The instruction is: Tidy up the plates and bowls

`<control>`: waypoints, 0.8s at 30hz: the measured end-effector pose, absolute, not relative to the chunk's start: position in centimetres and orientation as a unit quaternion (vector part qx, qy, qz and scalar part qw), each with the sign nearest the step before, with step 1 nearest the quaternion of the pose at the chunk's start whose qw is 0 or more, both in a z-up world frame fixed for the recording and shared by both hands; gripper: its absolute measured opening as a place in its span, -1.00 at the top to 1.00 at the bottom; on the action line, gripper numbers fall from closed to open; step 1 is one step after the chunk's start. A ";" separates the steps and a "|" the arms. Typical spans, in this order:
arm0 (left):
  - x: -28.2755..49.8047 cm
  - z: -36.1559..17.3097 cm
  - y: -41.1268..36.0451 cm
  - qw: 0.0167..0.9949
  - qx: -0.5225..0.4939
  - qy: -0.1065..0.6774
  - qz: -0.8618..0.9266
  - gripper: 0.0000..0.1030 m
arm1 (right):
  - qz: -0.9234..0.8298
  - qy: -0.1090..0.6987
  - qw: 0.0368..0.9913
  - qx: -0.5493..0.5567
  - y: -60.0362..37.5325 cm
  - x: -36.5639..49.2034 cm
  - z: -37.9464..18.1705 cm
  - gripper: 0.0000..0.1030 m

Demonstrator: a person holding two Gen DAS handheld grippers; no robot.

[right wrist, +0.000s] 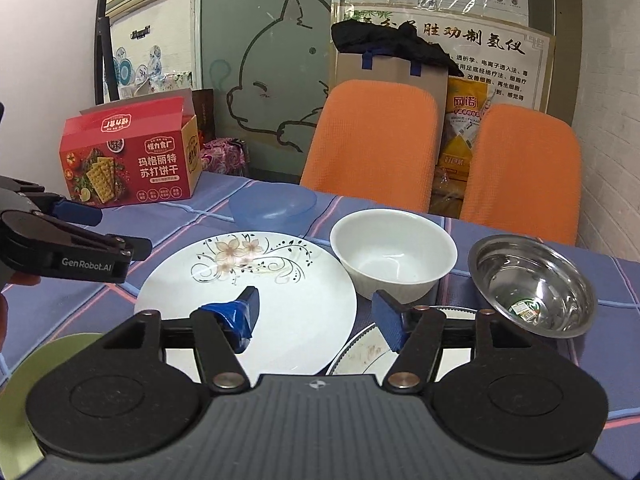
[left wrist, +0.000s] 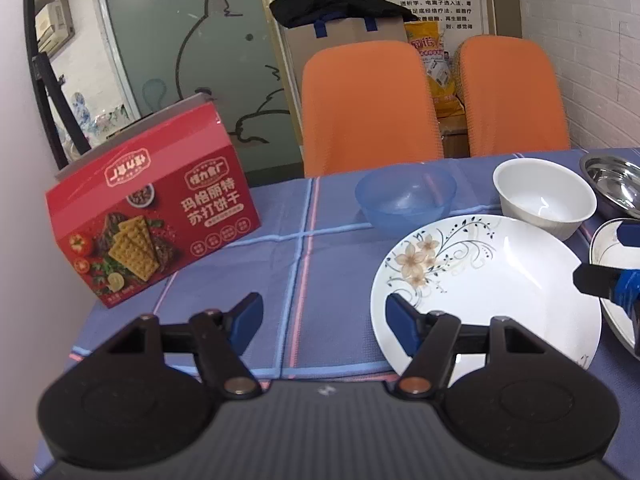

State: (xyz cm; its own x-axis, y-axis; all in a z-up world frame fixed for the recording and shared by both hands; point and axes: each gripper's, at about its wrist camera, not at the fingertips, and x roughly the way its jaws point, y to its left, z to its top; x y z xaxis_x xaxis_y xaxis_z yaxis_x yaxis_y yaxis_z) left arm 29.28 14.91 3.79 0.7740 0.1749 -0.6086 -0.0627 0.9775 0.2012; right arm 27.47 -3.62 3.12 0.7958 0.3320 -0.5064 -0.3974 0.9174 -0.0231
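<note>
A white floral plate (left wrist: 492,292) (right wrist: 280,280) lies on the blue checked tablecloth. Behind it stand a translucent blue bowl (left wrist: 406,196) (right wrist: 272,202), a white bowl (left wrist: 544,196) (right wrist: 394,256) and a steel bowl (left wrist: 612,182) (right wrist: 536,284). A grey-rimmed plate (right wrist: 360,356) lies partly under the floral plate's right side. My left gripper (left wrist: 323,312) (right wrist: 112,230) hovers open just left of the floral plate, nothing between its fingers. My right gripper (right wrist: 316,304) (left wrist: 608,256) is open over the floral plate's right edge and the grey-rimmed plate, gripping nothing.
A red cracker box (left wrist: 152,216) (right wrist: 132,160) stands at the table's far left. Two orange chairs (left wrist: 368,108) (right wrist: 524,172) back the far edge. A green plate (right wrist: 48,364) shows at the near left. A white brick wall (left wrist: 592,40) closes the right side.
</note>
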 end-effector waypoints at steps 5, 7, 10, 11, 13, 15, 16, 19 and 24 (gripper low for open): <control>30.7 3.1 15.0 0.934 0.090 0.340 0.060 -0.32 | 0.193 0.260 0.943 -0.079 -2.8 29.6 2.7 0.04; 31.2 2.8 15.2 0.932 0.089 0.346 0.060 -0.32 | 0.194 0.267 0.940 -0.081 -2.4 30.4 2.4 0.04; 31.9 2.4 15.7 0.930 0.081 0.352 0.062 -0.32 | 0.198 0.273 0.938 -0.085 -1.9 31.1 2.0 0.03; 32.0 2.2 15.9 0.929 0.079 0.355 0.063 -0.32 | 0.199 0.272 0.938 -0.088 -1.8 31.1 1.9 0.03; 32.2 2.0 16.1 0.929 0.077 0.356 0.062 -0.36 | 0.197 0.272 0.937 -0.091 -1.6 31.4 1.8 0.02; 32.4 1.9 16.3 0.929 0.072 0.358 0.057 -0.36 | 0.200 0.276 0.936 -0.090 -1.5 31.7 1.6 0.01; 32.5 1.9 16.4 0.930 0.070 0.358 0.054 -0.35 | 0.201 0.277 0.935 -0.089 -1.5 31.9 1.5 0.01; 32.6 1.8 16.6 0.929 0.055 0.364 0.032 -0.35 | 0.204 0.283 0.933 -0.089 -1.4 32.4 1.3 0.01; 33.2 1.3 16.8 0.927 0.020 0.376 -0.003 -0.35 | 0.205 0.303 0.927 -0.086 -1.3 33.2 0.6 -0.01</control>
